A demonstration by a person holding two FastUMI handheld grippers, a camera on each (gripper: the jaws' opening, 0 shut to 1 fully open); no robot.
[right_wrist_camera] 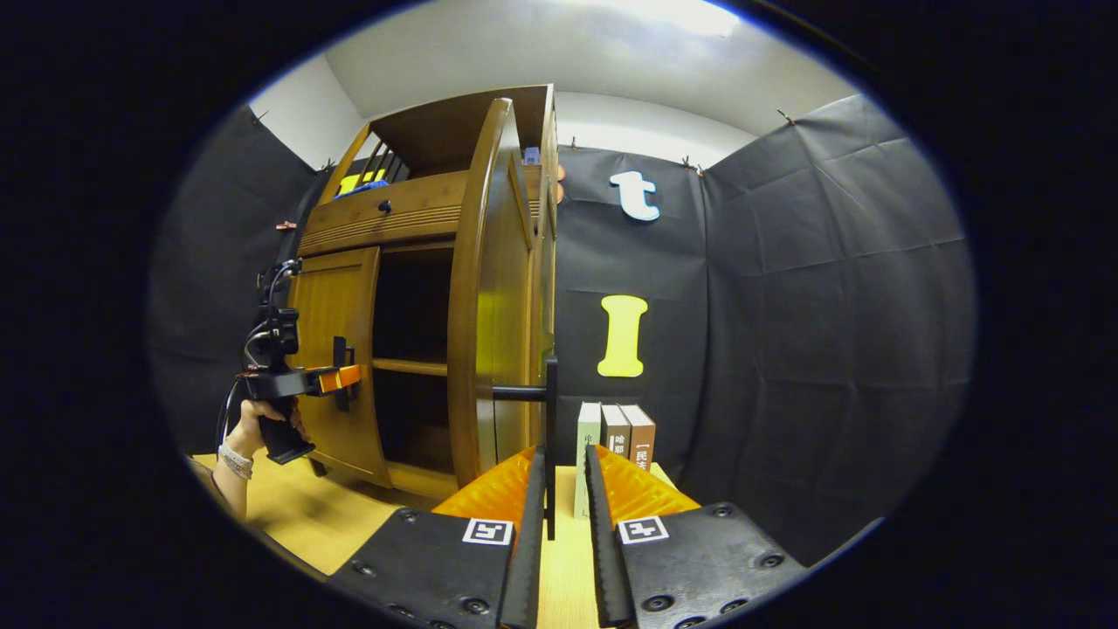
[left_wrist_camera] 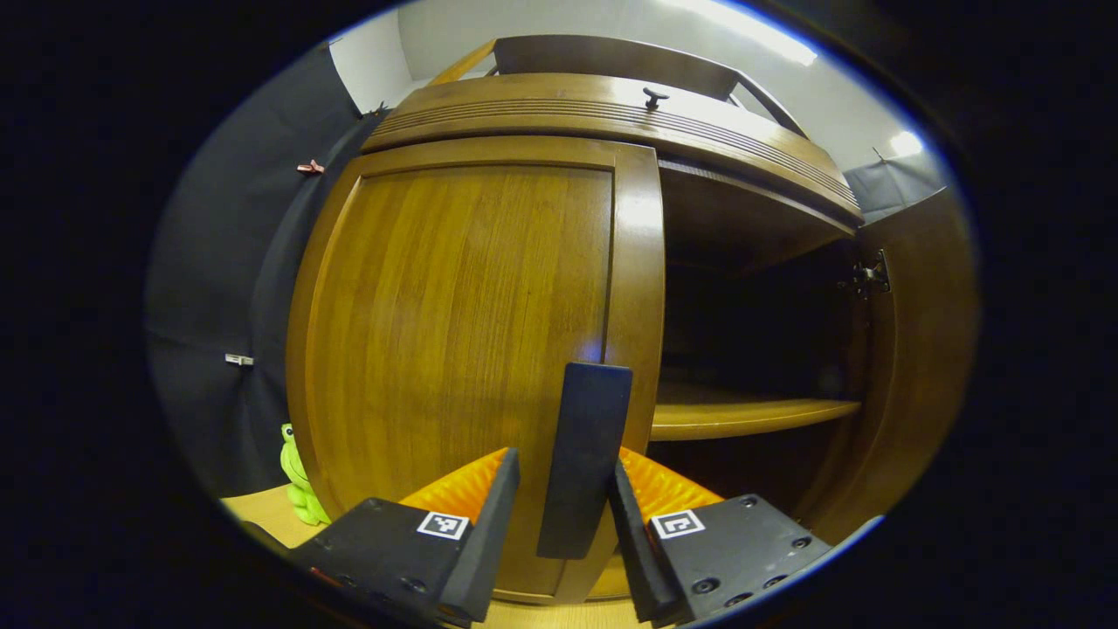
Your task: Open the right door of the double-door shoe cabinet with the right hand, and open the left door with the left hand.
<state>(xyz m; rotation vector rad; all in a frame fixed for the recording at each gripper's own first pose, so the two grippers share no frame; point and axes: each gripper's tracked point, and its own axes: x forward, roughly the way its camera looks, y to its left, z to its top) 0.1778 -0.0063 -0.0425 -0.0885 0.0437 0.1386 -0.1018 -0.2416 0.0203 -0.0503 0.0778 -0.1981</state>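
Note:
The wooden shoe cabinet [left_wrist_camera: 611, 109] stands close in front of me. Its left door [left_wrist_camera: 454, 332] is closed, and the door's dark flat handle [left_wrist_camera: 583, 454] stands between the fingers of my left gripper [left_wrist_camera: 563, 489], which is open, with a gap at the left finger. The right door [right_wrist_camera: 489, 288] is swung out and seen edge-on. Its thin handle [right_wrist_camera: 550, 411] sits between the narrowly parted fingers of my right gripper [right_wrist_camera: 563, 489], close to the left finger and apart from the right one. Farther off, the left gripper [right_wrist_camera: 336, 377] is at the left door's handle.
A shelf [left_wrist_camera: 751, 415] crosses the dark open right half of the cabinet. A green frog toy [left_wrist_camera: 297, 476] sits on the wooden table [right_wrist_camera: 306, 515] left of the cabinet. Three books [right_wrist_camera: 616, 437] stand right of the open door. A hand [right_wrist_camera: 249, 428] holds the left gripper.

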